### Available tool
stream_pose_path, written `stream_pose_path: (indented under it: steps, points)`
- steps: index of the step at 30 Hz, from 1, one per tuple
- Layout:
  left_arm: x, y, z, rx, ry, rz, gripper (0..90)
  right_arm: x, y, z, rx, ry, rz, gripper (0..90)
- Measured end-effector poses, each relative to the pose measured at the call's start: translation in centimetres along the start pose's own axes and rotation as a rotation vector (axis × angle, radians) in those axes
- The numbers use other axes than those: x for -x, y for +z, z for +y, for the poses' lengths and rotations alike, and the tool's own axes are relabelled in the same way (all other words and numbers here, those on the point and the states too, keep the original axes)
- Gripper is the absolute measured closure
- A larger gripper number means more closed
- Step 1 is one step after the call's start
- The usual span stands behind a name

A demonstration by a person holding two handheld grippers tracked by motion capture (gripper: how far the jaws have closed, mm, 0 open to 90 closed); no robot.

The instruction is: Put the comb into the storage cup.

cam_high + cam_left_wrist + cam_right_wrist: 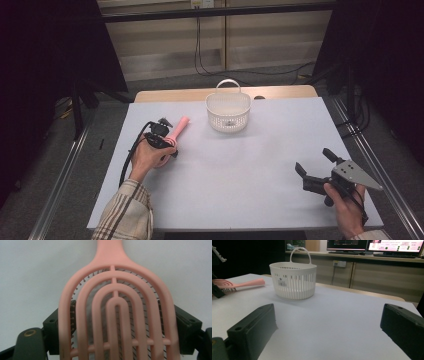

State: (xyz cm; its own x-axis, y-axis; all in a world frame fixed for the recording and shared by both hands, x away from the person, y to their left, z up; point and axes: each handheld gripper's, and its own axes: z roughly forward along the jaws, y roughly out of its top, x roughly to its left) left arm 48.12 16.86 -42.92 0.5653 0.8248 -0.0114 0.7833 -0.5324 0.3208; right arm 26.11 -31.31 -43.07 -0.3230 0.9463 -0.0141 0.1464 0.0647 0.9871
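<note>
A pink hairbrush with an arched, slotted head lies at the left of the white table, its handle pointing toward the white basket. My left gripper is shut on the brush head, one black jaw pressed against each long edge. The right gripper view has the brush low over the table at the far left. My right gripper rests near the table's right front corner, open wide with nothing between its jaws.
The slotted basket with an upright handle stands at the back middle, with something small and dark in its bottom. Beyond the far table edge are a wooden strip, cables and dark stands. Metal rails run along both sides.
</note>
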Motion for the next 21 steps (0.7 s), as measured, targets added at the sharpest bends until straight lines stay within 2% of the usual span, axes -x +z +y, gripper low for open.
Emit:
stream_pose_path:
  steps: [3, 7, 8, 9, 16, 20, 21]
  points:
    - [-0.06, -0.09, -0.04, 0.003, 0.007, 0.012, 19.3, -0.02, -0.01, 0.01, 0.001, 0.0, 0.001, 0.0]
    - [0.16, -0.16, -0.06, 0.014, -0.006, 0.016, 19.6, 0.0, 0.0, 0.0, 0.0, 0.0, 0.0, 0.0]
    - [0.07, -0.24, -0.02, 0.013, 0.006, 0.017, 19.6, -0.01, 0.0, 0.0, 0.0, 0.0, -0.001, 0.0]
    - [0.13, -0.24, -0.04, 0.014, -0.012, 0.01, 19.7, -0.01, -0.01, 0.0, 0.0, 0.0, 0.0, 0.0]
    - [0.14, -0.71, -0.05, 0.038, -0.023, 0.021, 20.0, 0.0, -0.02, 0.0, 0.001, 0.004, 0.001, 0.0]
    - [-0.1, -0.9, -0.06, 0.034, -0.018, 0.027, 20.2, 0.0, -0.01, 0.0, 0.002, 0.001, 0.001, 0.0]
    - [-0.1, -0.94, -0.13, 0.039, -0.033, 0.033, 20.2, 0.0, 0.0, 0.0, 0.001, 0.001, 0.001, 0.0]
